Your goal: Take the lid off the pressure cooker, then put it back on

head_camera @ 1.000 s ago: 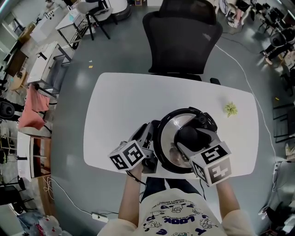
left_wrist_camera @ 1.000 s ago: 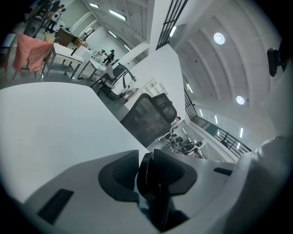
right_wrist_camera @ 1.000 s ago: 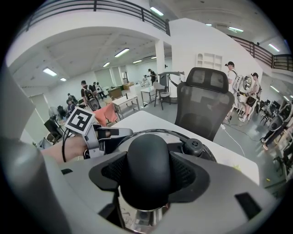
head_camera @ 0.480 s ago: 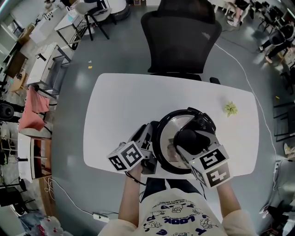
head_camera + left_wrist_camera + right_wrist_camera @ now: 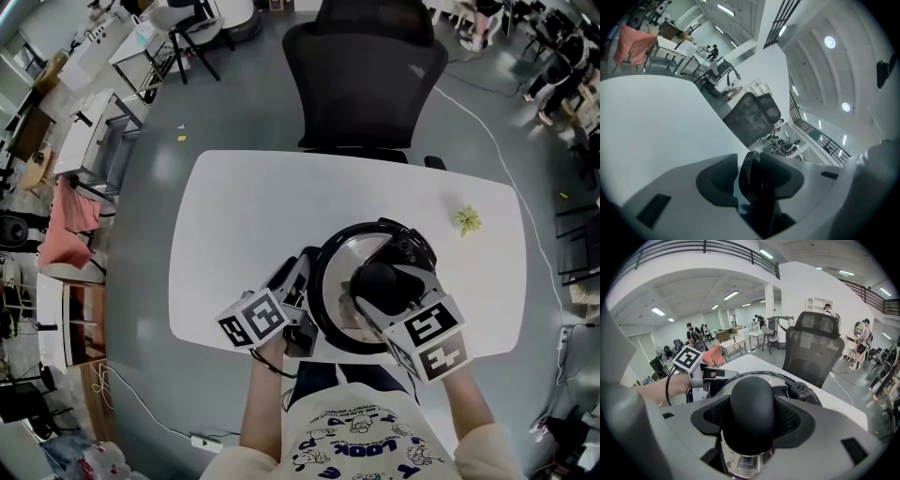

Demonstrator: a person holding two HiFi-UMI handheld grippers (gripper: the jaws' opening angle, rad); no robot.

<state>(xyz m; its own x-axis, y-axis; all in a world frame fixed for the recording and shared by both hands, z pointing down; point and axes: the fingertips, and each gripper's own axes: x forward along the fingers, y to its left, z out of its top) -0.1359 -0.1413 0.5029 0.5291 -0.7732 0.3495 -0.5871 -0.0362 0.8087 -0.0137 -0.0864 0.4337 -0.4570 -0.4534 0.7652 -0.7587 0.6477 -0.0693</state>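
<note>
1. A pressure cooker [image 5: 323, 314] stands upright on a white table [image 5: 244, 216], close to the table edge nearest the person. Its steel lid [image 5: 349, 251] is seated flat on top.
2. Directly over the cooker, the right gripper [image 5: 752, 418] has both pads pressed on the sides of the lid's black knob [image 5: 751, 397], in a centred grip.
3. At the cooker's left flank, the left gripper [image 5: 752, 180] has just been opening its jaws. The cooker's black side handle [image 5: 749, 164] stands between them with a sliver of gap at one pad, so it is not clamped.
4. Nothing shows whether the lid is about to come off or has just gone back on. Either way it looks fully seated.
5. To move the lid well, the left jaws would likely need to close on the side handle again so the pot cannot spin. The knob should then be turned about its own upright line and lifted straight up, not levered sideways.
6. The cooker is round, so its only long axis runs vertically through the knob, which points straight up. A black valve block [image 5: 419, 251] sits at the lid's far right, opposite the side handle.
</note>
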